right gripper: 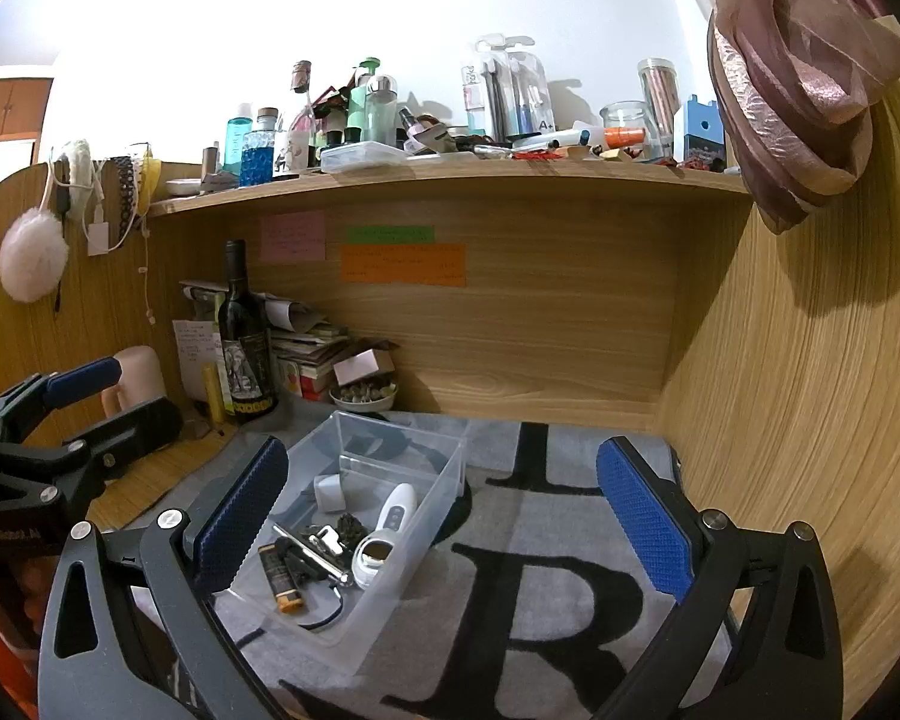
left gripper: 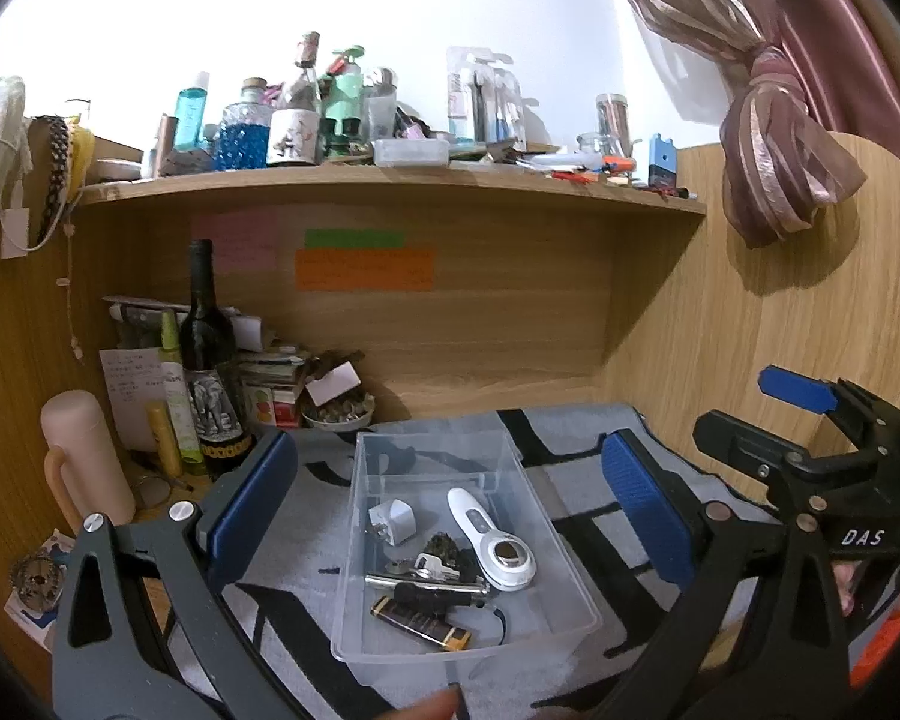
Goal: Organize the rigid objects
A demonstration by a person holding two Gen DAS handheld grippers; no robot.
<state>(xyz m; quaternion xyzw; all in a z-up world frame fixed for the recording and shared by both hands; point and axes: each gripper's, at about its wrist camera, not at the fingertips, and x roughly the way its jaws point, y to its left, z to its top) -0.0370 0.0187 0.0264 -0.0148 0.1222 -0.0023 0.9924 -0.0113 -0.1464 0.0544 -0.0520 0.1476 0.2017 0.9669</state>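
Observation:
A clear plastic bin [left gripper: 510, 462] [right gripper: 444, 498] sits on a grey mat with black letters. Inside lie a white handheld device [left gripper: 492, 540] [right gripper: 384, 531], a white plug adapter [left gripper: 393, 519] [right gripper: 330, 492], keys [left gripper: 429, 567] [right gripper: 324, 540], a dark lighter [left gripper: 420, 621] [right gripper: 279, 582] and a black stick-like item. My left gripper [left gripper: 450, 492] is open and empty, held above the bin. My right gripper [right gripper: 444, 510] is open and empty, over the bin's right side and the mat; it also shows at the right edge of the left wrist view [left gripper: 750, 420].
A wine bottle [left gripper: 207, 360] [right gripper: 243, 336], a pink flask [left gripper: 84, 462], tubes, stacked books and a small bowl [left gripper: 337, 414] [right gripper: 363, 396] crowd the desk's back left. A cluttered shelf [left gripper: 390, 186] [right gripper: 450, 177] runs overhead. A wooden wall and tied curtain [left gripper: 774, 156] stand at right.

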